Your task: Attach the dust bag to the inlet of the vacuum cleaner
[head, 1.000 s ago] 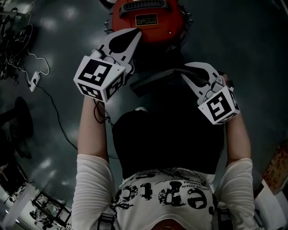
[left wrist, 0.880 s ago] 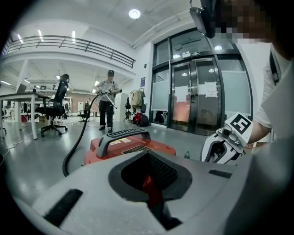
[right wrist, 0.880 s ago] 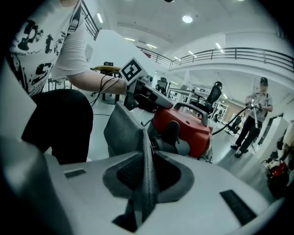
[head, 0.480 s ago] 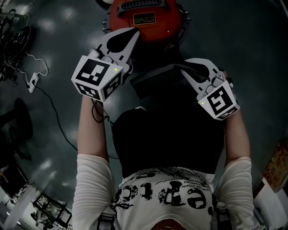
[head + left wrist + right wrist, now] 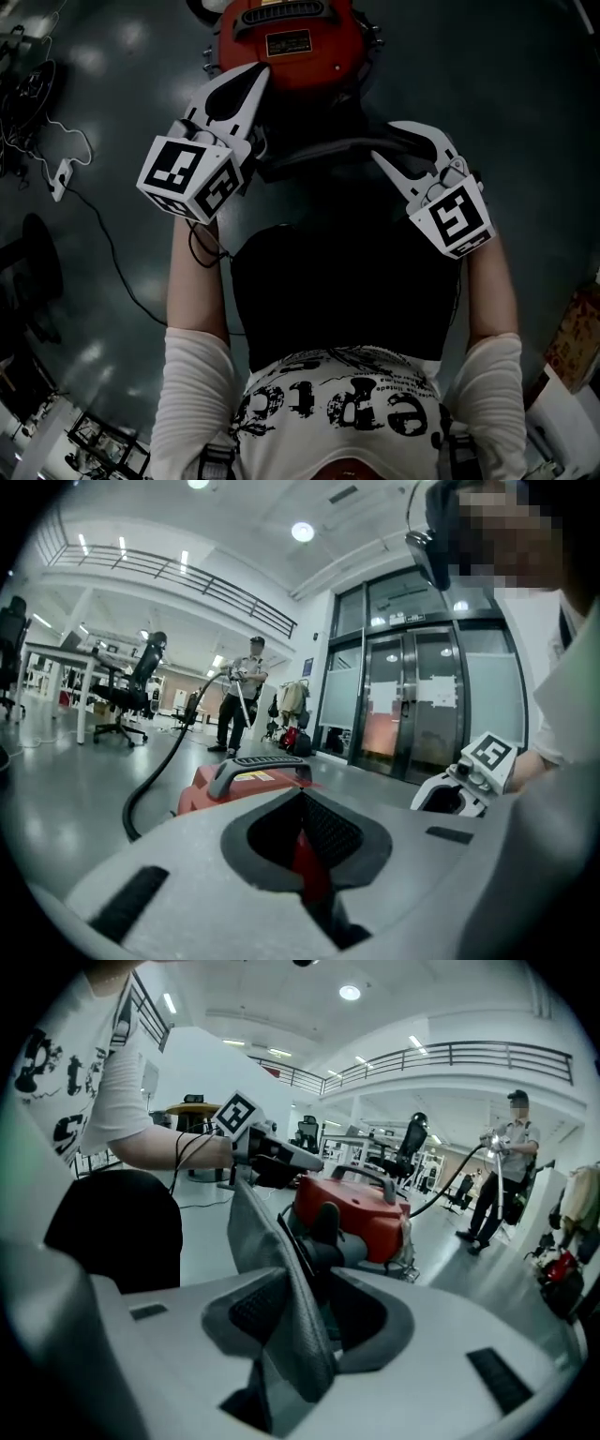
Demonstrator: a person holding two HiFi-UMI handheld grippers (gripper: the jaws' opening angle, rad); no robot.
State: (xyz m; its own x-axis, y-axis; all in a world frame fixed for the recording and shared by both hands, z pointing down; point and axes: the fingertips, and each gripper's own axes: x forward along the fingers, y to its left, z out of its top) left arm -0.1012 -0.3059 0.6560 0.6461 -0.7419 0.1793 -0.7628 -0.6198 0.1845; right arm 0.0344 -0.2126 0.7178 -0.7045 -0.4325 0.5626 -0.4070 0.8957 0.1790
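dust bag (image 5: 281, 1279) — grey fabric, standing on edge | vacuum cleaner (image 5: 352, 1208) — red, on floor just beyond

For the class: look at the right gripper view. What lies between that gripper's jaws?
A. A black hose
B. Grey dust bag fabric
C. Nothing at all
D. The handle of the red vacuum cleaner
B: in the right gripper view, the fabric of the grey dust bag runs between the jaws of the right gripper. The jaws have just been opening and stand apart around it.
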